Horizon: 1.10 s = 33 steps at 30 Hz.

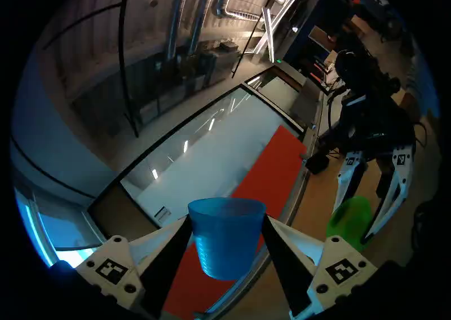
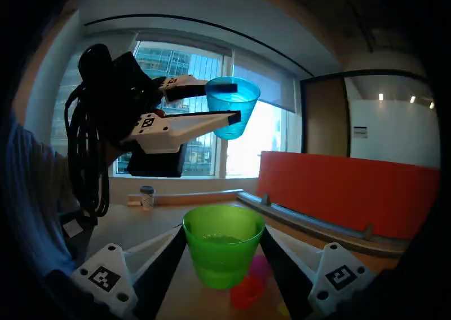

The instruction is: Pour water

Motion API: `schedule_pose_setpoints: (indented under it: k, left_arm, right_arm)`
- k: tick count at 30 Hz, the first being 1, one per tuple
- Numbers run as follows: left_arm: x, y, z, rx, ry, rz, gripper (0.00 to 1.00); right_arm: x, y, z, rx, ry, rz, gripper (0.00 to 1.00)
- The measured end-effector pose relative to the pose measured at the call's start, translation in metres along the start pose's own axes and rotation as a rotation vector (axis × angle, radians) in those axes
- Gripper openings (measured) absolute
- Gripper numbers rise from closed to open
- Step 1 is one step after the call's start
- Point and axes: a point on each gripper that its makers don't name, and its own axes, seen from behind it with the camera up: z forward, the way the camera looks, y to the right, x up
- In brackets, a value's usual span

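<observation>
My left gripper [image 1: 226, 224] is shut on a translucent blue cup [image 1: 226, 238], one finger on each side of it. In the right gripper view the blue cup [image 2: 232, 106] hangs high at upper left, roughly upright, in the left gripper [image 2: 234, 101]. My right gripper [image 2: 223, 232] is shut on a green cup [image 2: 223, 244] holding a little water, low over the table. The blue cup is above and to the left of the green one, apart from it. In the left gripper view the green cup [image 1: 349, 221] sits between the right gripper's white fingers [image 1: 361, 218].
An orange-red partition [image 2: 349, 190] with a metal rail [image 2: 315, 224] runs along the right of the wooden table [image 2: 129, 224]. Small red [image 2: 246, 292] and magenta [image 2: 260, 266] cups lie under the green cup. A small jar [image 2: 147, 196] stands by the window [image 2: 169, 145]. A blue sleeve [image 2: 28, 207] is at the left.
</observation>
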Motion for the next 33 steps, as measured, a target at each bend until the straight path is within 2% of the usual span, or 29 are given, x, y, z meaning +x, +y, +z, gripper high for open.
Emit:
schedule_pose_setpoints:
  k: [12,24,27,33]
  left_arm:
    - [-0.016,-0.018,0.004,0.016,-0.038,-0.265,0.85]
    - [-0.020,-0.024,-0.002,-0.002,-0.041,-0.549,0.86]
    - [-0.022,-0.023,-0.003,-0.017,-0.048,-0.595,0.87]
    - [-0.028,-0.018,-0.004,-0.038,-0.078,-0.651,0.87]
  right_arm:
    - [0.003,-0.002,-0.006,-0.009,0.010,0.010,0.90]
    - [0.007,-0.005,-0.008,-0.012,0.012,0.006,0.91]
    - [0.008,-0.006,-0.008,-0.010,0.012,0.004,0.90]
    - [0.009,-0.009,-0.007,-0.010,0.013,0.002,0.90]
